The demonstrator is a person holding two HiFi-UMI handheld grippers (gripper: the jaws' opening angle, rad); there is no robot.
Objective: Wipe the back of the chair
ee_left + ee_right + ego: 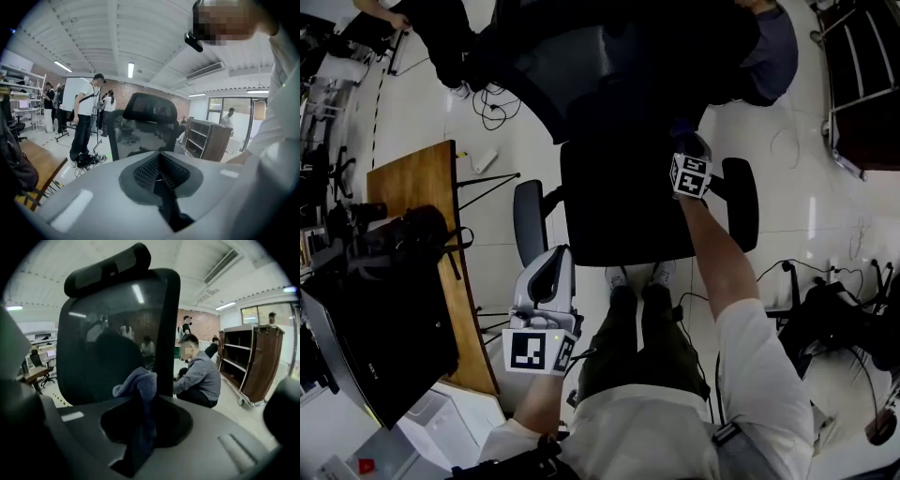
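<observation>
Chair back: upright, long axis vertical, its dark mesh filling the left and centre of the right gripper view.
Cloth: blue and bunched, just before the mesh's lower right edge; I cannot tell if it touches.
Right gripper: fingers pinching the cloth, reaching over the seat.
Left gripper: fingers pressed together on nothing, low in the head view, well apart from the chair back.
Key relation: the mesh lies straight ahead and leftward of the right fingers, which are the nearer ones.
</observation>
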